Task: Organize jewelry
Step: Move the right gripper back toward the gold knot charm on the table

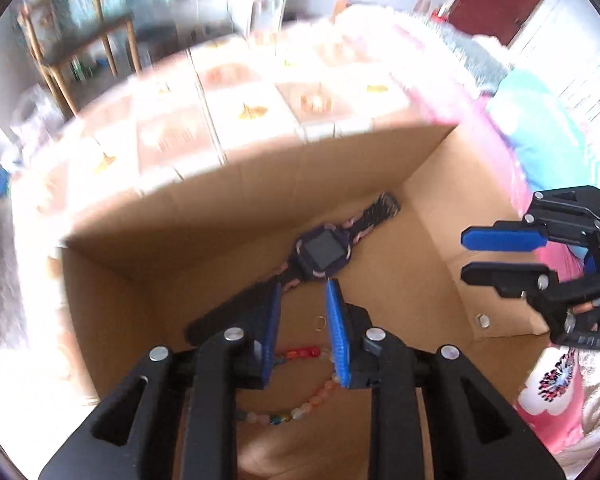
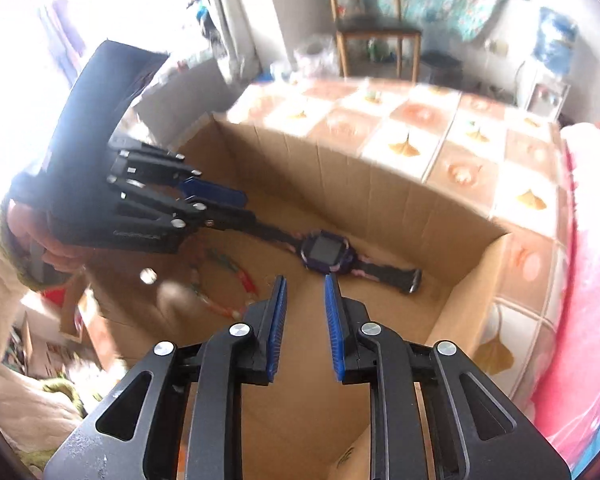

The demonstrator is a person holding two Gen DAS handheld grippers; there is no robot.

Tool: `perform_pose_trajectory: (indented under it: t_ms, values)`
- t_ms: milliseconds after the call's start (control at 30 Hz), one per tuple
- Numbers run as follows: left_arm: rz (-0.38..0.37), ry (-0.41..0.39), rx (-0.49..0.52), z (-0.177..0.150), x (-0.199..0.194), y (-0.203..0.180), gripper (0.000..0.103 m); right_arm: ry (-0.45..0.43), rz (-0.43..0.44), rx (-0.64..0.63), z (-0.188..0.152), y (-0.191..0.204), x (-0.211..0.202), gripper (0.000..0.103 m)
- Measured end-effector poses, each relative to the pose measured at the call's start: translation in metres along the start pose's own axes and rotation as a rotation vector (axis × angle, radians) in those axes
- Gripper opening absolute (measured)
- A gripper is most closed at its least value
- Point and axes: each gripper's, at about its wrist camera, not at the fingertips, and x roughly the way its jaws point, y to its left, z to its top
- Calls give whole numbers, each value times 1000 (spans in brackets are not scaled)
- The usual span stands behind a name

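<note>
We held our left gripper over the open cardboard box, its blue pads spread a little with nothing between them, tips just short of the purple watch lying flat on the box floor. Our right gripper hovered likewise, jaws slightly apart and empty. A bead bracelet lay beside the watch in the box.

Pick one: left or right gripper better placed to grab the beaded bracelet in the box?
Left, probably. The left gripper hangs over the beaded bracelet, jaws apart and empty. The right gripper is also empty but points at the watch.
</note>
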Motion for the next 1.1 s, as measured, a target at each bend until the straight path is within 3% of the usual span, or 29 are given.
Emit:
perform_pose_trajectory:
  t_ms: [100,133,233,367,533,700,833,933,1000,1100]
  values:
    - [6,-120,34,-14,-42,-5,36,-117,36,19,-11,9,-37,45]
    - [0,-155,51,-20,-55,-9,41,-161,54,16,-17,14,-51,47]
    - [-12,-277,100,-61,-95,-21,55,-264,96,-12,-28,34,-76,49]
    - [-39,-357,102,-117,-112,-30,64,-332,177,-37,-69,52,-98,50]
    - [-79,-359,27,-178,-102,-34,65,-248,230,22,-114,63,-78,50]
    - [-106,-298,26,-199,-72,-48,65,-124,236,164,-150,61,-28,50]
    - [-88,-272,67,-203,-42,-67,65,-58,157,242,-168,64,5,42]
    - [-30,-250,95,-202,-18,-77,65,-28,67,278,-173,65,17,35]
    - [36,-236,120,-205,-1,-85,65,-26,17,287,-179,66,23,33]
    - [62,-231,130,-205,17,-89,65,-32,-39,304,-179,68,25,33]
